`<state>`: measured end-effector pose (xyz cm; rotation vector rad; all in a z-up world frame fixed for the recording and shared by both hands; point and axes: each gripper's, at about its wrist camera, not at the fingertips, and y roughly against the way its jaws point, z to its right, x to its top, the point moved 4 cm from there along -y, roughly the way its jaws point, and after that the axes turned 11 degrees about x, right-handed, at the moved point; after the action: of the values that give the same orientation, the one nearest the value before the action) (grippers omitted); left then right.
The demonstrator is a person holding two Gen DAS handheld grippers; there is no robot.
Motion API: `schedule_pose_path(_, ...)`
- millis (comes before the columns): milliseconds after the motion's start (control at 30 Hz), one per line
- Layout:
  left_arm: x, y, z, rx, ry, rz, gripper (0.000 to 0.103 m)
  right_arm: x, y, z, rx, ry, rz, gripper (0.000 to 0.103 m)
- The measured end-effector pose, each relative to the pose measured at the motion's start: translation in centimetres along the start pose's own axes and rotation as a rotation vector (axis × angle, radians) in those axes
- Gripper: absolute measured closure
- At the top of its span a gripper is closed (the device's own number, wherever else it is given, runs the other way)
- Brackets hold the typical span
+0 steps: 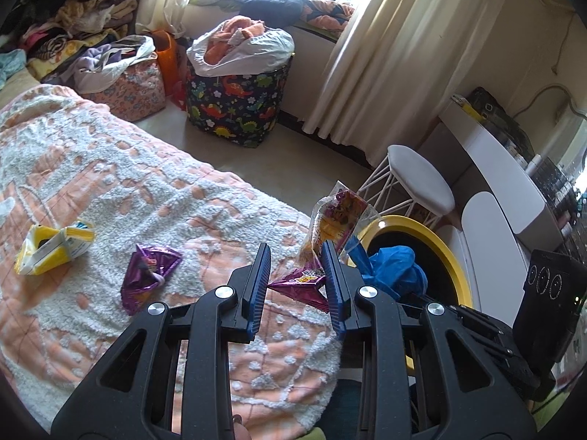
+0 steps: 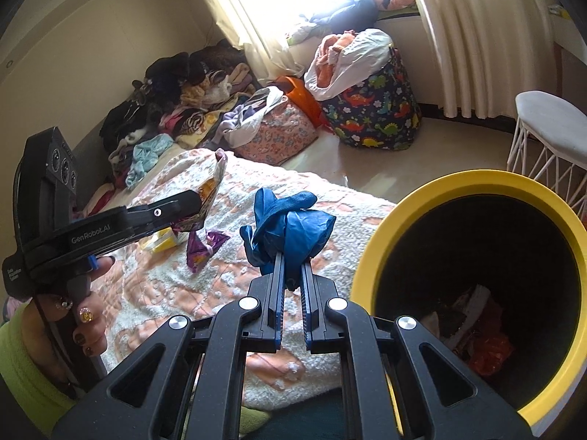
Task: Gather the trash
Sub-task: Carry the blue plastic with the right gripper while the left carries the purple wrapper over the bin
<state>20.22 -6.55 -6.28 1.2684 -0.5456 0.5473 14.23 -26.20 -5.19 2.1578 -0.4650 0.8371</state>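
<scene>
A crumpled blue glove (image 2: pixel 290 227) is being clamped by the right gripper (image 2: pixel 291 275) beside the yellow-rimmed bin (image 2: pixel 403 198). A snack wrapper (image 1: pixel 335 220) is being pinched by the left gripper (image 1: pixel 297 267), its lower end hidden behind a finger. The bin's contents are being obscured by shadow.

On the bed (image 1: pixel 110 168) lie a flattened carton (image 1: pixel 51 247) at the left, a crumpled wrapper (image 1: pixel 146 275) to its right, and another wrapper (image 1: pixel 306 286) near the bed's right edge. Just beside that edge stands the bin (image 2: pixel 411 220), with trash (image 2: pixel 477 333) in its bottom. Behind the bin is a stool (image 1: pixel 418 179); farther back, by the curtain (image 1: pixel 385 55), a laundry basket (image 1: pixel 234 106) stands on the floor (image 1: pixel 293 154).
</scene>
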Motion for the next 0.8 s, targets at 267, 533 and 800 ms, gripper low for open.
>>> schedule_pose_path(267, -0.3, -0.3, 2.7, -0.02, -0.046, -0.005, 0.081, -0.1, 2.4, 1.9, -0.027, -0.029, 0.044, 0.095)
schedule_pose_path(533, -0.7, -0.8, 5.6, -0.045, -0.088, -0.013, 0.081, 0.0, 5.2, 3.1, -0.06, -0.042, 0.092, 0.095)
schedule_pose_path(800, -1.4, -1.0, 8.2, -0.07, -0.133, -0.022, 0.081, 0.0, 7.7, 5.0, -0.1, -0.078, 0.137, 0.095)
